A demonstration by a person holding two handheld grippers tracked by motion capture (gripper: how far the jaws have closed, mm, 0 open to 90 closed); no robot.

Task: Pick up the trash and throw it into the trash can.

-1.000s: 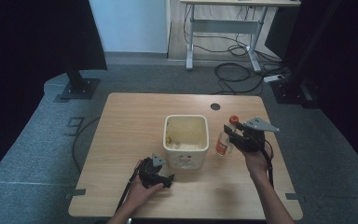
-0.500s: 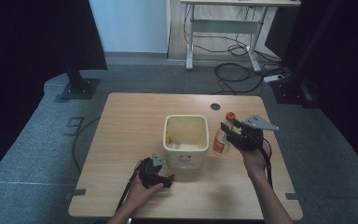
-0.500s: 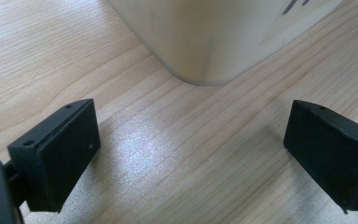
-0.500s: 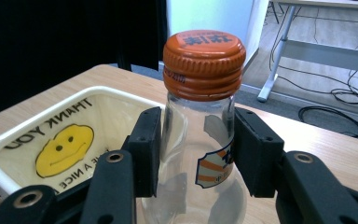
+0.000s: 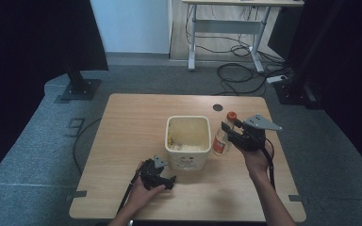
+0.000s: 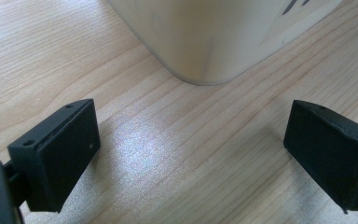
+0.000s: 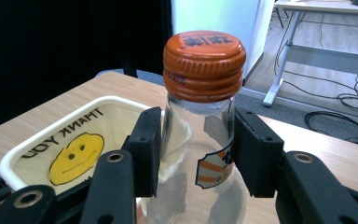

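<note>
A clear glass bottle [image 7: 205, 116] with an orange screw cap [image 7: 204, 60] stands upright, and my right gripper [image 7: 198, 149] is shut on it just below the neck. In the high view the bottle [image 5: 221, 139] is close beside the right wall of a cream square bin [image 5: 188, 160], with the right gripper [image 5: 226, 129] reaching in from the right. My left gripper [image 5: 169, 181] lies low on the table at the bin's front left corner. Its jaws are open [image 6: 191, 149] with bare wood between them, pointing at the bin's corner [image 6: 214, 37].
The bin's inner wall [image 7: 74, 149] shows a yellow smiley and the words "THANK YOU". The wooden table [image 5: 136, 122] has a round cable hole [image 5: 218, 107] at the back right. Behind it are a desk frame and cables on the floor [image 5: 238, 70].
The right gripper has edged the bottle slightly closer to the bin. The left gripper has not moved.
</note>
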